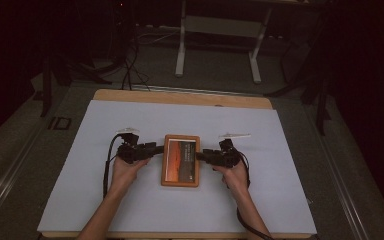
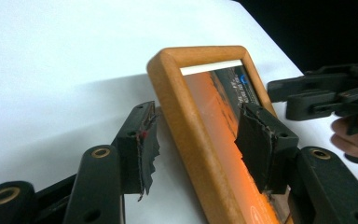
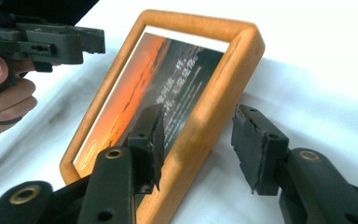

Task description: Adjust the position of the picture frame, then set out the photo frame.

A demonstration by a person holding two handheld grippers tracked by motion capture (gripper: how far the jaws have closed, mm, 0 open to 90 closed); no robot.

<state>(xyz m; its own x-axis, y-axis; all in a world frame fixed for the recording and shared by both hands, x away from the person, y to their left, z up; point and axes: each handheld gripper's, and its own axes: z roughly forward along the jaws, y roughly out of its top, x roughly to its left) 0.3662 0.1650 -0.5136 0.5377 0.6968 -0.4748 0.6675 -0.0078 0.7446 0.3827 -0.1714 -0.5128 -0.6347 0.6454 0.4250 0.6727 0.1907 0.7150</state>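
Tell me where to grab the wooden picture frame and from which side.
Probably by its two long wooden side rails, one claw from each side. The picture frame lies flat, so its rim is the part jaws can straddle. The left claw and right claw already straddle opposite rails, pads not pressing.

Your wooden table (image 1: 180,96) is covered almost entirely by a pale white sheet (image 1: 130,200), leaving a strip of bare wood along the far edge. Directly on the sheet, about midway between the left and right edges, lies a rectangular orange-brown wooden picture frame (image 1: 181,161) holding a sunset print, flat with its long sides running toward you.
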